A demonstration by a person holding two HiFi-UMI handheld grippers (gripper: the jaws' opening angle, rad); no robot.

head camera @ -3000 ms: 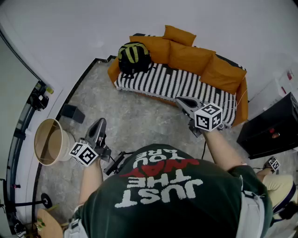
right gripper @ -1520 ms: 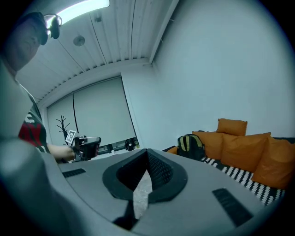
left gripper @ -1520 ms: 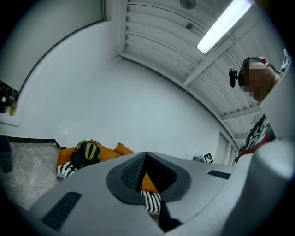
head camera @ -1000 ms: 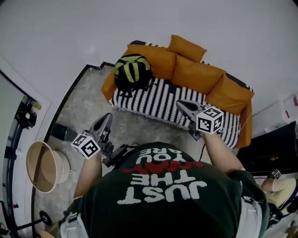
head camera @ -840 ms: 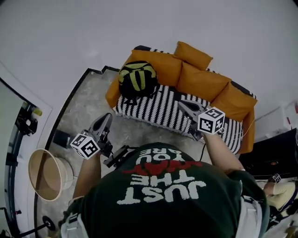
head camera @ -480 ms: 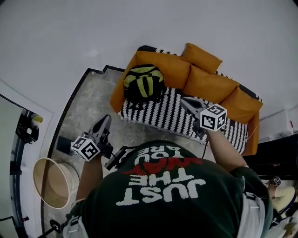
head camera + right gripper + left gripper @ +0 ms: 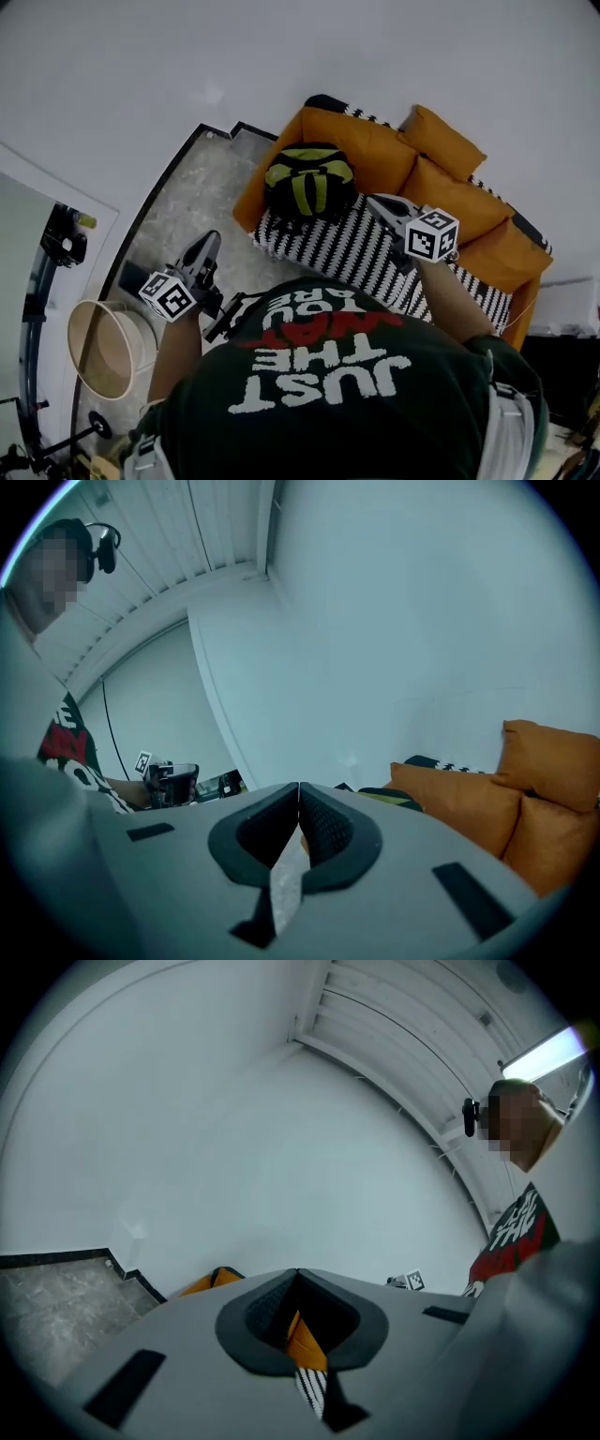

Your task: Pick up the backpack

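Observation:
A black backpack with lime-green stripes sits on the left end of an orange sofa with a black-and-white striped seat. My right gripper is shut and empty, held over the striped seat just right of the backpack. Over the grey floor, short of the sofa's left corner, my left gripper is also shut with nothing in it. In the right gripper view only the top edge of the backpack shows above the shut jaws. The left gripper view shows a bit of orange sofa and wall.
A round tan basket stands on the floor at the left. A small dark box lies near the left gripper. White walls rise behind the sofa. Orange cushions line the sofa back.
The person has stepped closer to the sofa, so the backpack now sits nearer both grippers. Both grippers stay shut. The right gripper now hangs beside the backpack.

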